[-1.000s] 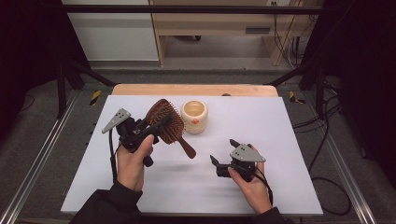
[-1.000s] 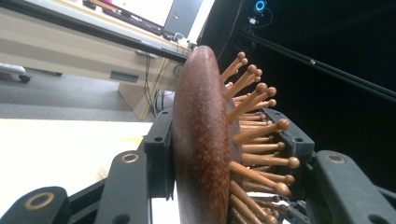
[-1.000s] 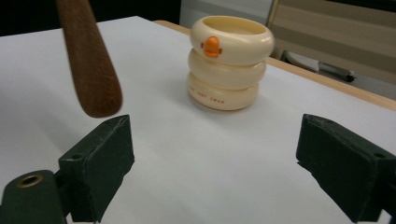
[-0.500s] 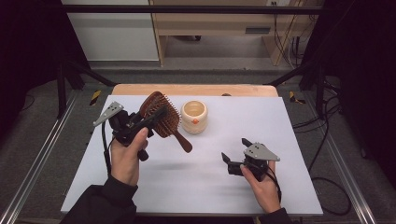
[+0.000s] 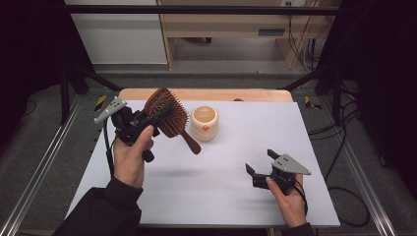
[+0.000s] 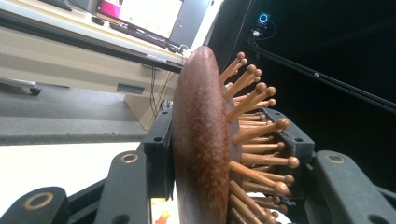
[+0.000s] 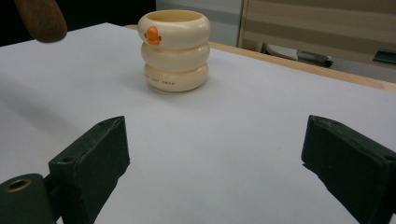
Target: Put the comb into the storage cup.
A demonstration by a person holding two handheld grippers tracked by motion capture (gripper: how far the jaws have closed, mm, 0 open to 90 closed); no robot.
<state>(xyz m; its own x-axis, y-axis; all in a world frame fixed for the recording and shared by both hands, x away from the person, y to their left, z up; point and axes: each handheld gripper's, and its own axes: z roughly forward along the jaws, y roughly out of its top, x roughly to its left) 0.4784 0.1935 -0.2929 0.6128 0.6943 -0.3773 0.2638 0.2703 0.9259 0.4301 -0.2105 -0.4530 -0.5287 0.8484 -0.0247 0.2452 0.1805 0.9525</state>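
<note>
Your left hand-held gripper is clamped on the head of the wooden hairbrush. It holds the brush lifted clear of the white table, over the far left part of the surface. In the left gripper view, one jaw presses the smooth brown back of the brush head and the other sits against the ball-tipped wooden bristles. The brush head stands on edge between them. In the high view, the handle slopes down and to the right, and its tip ends just beside the cream cup.

The cup is made of three stacked rings and has a small orange mark on its side. It stands upright on the table, right of the brush. In the right gripper view the cup sits ahead and left of centre, with the tip of the brush handle at the top left corner.

Your right hand-held gripper rests low at the near right of the table. Its jaws are spread wide with nothing between them, and it is well apart from the cup.
</note>
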